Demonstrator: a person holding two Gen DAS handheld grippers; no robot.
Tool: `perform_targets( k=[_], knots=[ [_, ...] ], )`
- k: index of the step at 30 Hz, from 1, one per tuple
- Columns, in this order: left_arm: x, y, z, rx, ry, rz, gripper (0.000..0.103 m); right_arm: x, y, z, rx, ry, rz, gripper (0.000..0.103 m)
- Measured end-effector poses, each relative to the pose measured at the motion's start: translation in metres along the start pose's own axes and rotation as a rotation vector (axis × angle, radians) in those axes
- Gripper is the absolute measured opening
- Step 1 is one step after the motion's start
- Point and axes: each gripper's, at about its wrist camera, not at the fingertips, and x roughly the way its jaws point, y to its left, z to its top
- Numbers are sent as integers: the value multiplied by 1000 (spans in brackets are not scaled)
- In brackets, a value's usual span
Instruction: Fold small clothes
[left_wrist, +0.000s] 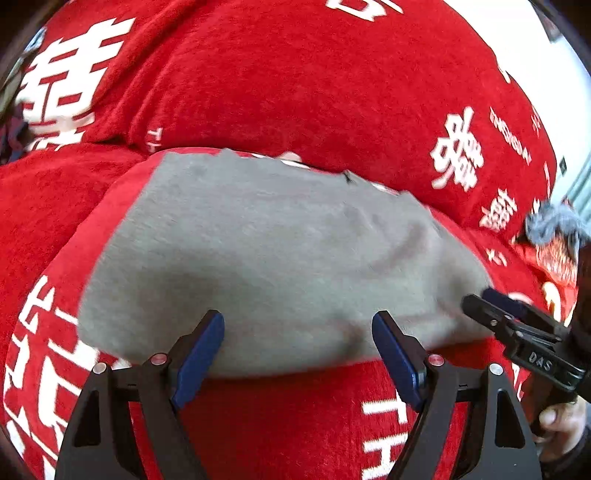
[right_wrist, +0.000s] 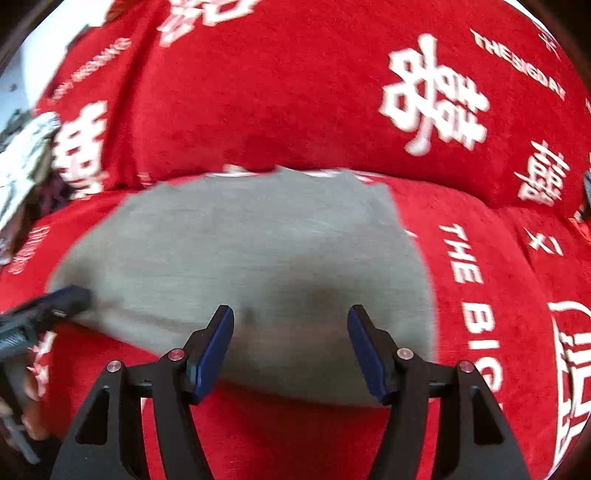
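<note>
A small grey garment (left_wrist: 266, 251) lies folded flat on a red cover with white lettering (left_wrist: 295, 92). It also shows in the right wrist view (right_wrist: 240, 258). My left gripper (left_wrist: 297, 354) is open and empty, its blue pads just above the garment's near edge. My right gripper (right_wrist: 290, 347) is open and empty over the near edge on the garment's right part. The right gripper shows in the left wrist view (left_wrist: 491, 306) at the garment's right corner. The left gripper shows in the right wrist view (right_wrist: 55, 299) at the garment's left corner.
The red cover (right_wrist: 332, 110) rises into a cushioned back behind the garment. A blue-grey and red bundle of cloth (left_wrist: 554, 240) lies at the right. A white patterned cloth (right_wrist: 26, 158) lies at the far left.
</note>
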Motion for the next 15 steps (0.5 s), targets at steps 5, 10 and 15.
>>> perform_targets(
  k=[5, 10, 15],
  knots=[
    [1, 1, -17, 52, -7, 50, 83, 26, 30, -19, -102, 65, -12, 67],
    [-16, 11, -20, 31, 23, 22, 83, 13, 7, -24, -30, 54, 26, 68],
    [-5, 18, 16, -61, 37, 50, 90, -3, -12, -1, 70, -6, 25, 70]
  ],
)
